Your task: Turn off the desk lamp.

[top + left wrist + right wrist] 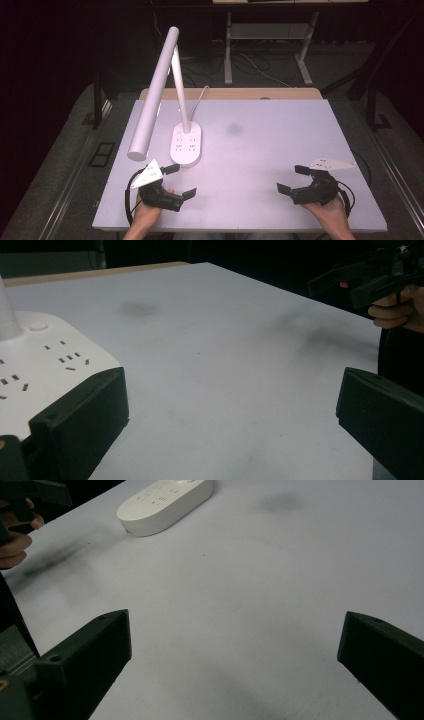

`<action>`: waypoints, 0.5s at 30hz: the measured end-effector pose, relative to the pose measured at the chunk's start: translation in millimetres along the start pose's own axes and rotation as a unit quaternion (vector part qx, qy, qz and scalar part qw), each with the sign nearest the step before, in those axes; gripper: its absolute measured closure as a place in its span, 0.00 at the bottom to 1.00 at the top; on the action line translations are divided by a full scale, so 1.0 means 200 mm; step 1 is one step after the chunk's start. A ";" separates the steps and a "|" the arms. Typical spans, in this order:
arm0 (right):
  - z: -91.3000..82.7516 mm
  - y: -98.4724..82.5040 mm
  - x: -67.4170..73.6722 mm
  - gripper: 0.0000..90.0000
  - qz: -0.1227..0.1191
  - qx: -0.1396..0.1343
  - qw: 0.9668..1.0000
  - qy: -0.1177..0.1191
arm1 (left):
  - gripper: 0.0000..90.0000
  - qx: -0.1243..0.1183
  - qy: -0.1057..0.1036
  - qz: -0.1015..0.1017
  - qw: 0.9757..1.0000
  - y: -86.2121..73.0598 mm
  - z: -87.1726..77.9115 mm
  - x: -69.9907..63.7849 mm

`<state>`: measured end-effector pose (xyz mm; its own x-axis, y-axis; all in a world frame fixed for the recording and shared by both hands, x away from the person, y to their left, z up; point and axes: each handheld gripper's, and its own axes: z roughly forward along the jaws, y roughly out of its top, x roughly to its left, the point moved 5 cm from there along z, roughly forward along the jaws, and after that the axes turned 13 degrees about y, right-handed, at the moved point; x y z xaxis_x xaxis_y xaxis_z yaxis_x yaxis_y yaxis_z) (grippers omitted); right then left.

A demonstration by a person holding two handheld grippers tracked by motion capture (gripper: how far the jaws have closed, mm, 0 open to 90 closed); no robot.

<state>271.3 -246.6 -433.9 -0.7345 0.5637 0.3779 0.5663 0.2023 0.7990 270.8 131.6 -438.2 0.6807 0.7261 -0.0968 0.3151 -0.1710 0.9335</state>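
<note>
High view looks down and forward over the whole table (pixel 280 125); both gripper views sit low and close over it, sharing the lamp base (pixel 35 365) (pixel 165 502).

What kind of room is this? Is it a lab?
Probably a lab or workshop. A plain white table top stands in a dark room, holding a white desk lamp with a socket-strip base; another bench's metal legs and loose cables show behind.
</note>
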 end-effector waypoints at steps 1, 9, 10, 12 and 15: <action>0.00 0.00 0.00 0.01 0.002 0.000 1.000 0.002 | 0.00 -0.001 0.001 -0.001 1.000 0.00 0.00 0.00; 0.00 0.00 0.00 0.01 -0.002 -0.001 1.000 0.008 | 0.00 -0.002 0.003 -0.005 1.000 0.00 0.00 0.01; 0.00 0.00 0.00 0.01 0.000 -0.002 1.000 0.008 | 0.00 -0.003 0.003 -0.005 1.000 0.00 0.00 0.01; -0.01 0.01 0.00 0.01 -0.002 -0.002 1.000 0.008 | 0.00 -0.002 0.002 -0.004 1.000 0.00 0.00 0.01; -0.01 0.01 0.00 0.01 -0.001 0.003 1.000 0.012 | 0.00 -0.003 0.000 -0.005 1.000 0.00 0.00 0.00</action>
<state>270.8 -247.9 -431.0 -0.7442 0.5436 0.3882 0.5676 0.2083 0.7965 271.3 132.3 -438.4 0.6780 0.7273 -0.1064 0.3180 -0.1597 0.9346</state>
